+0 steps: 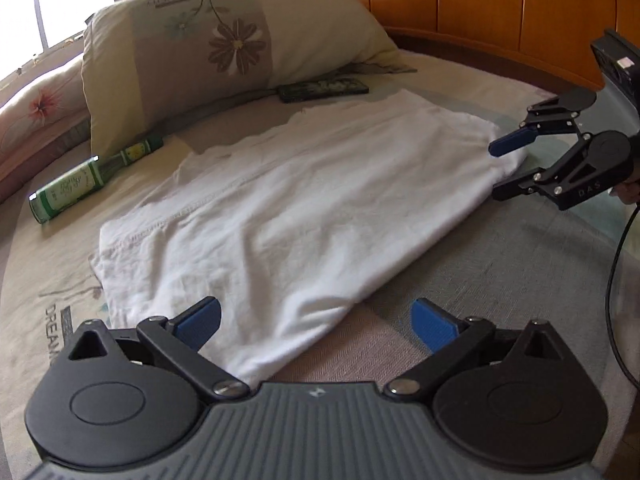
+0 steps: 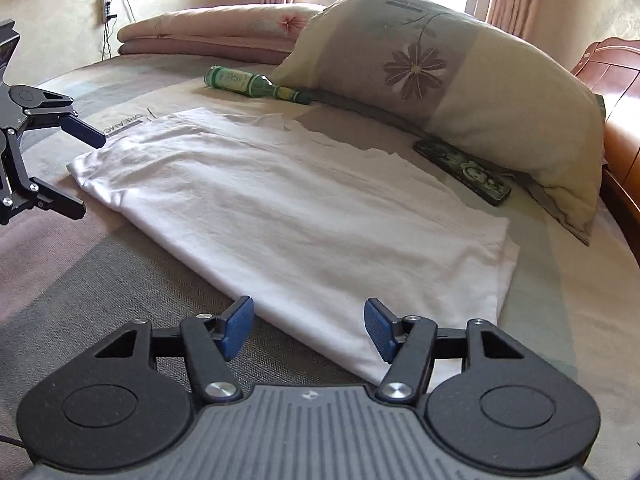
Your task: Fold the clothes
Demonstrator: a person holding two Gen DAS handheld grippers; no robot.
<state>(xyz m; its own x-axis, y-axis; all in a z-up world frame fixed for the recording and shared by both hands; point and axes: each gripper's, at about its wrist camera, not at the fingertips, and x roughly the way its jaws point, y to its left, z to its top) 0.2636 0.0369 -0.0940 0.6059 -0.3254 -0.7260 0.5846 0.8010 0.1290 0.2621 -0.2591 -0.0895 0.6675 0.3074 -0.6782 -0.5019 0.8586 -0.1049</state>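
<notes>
A white garment [image 1: 288,208] lies flat on the bed, folded into a long rectangle; it also shows in the right wrist view [image 2: 304,216]. My left gripper [image 1: 316,320] is open, its blue pads straddling the garment's near corner. My right gripper [image 2: 308,324] is open over the garment's near edge at the other end. In the left wrist view the right gripper [image 1: 498,170] stands open at the garment's far right corner. In the right wrist view the left gripper [image 2: 90,174] stands open at the garment's left end.
A flowered pillow [image 1: 224,48] lies behind the garment. A green bottle [image 1: 92,176] lies on its side at the left, and a dark remote [image 1: 324,89] by the pillow. A wooden headboard [image 1: 500,4] stands at the back. A folded quilt [image 2: 208,36] lies beyond.
</notes>
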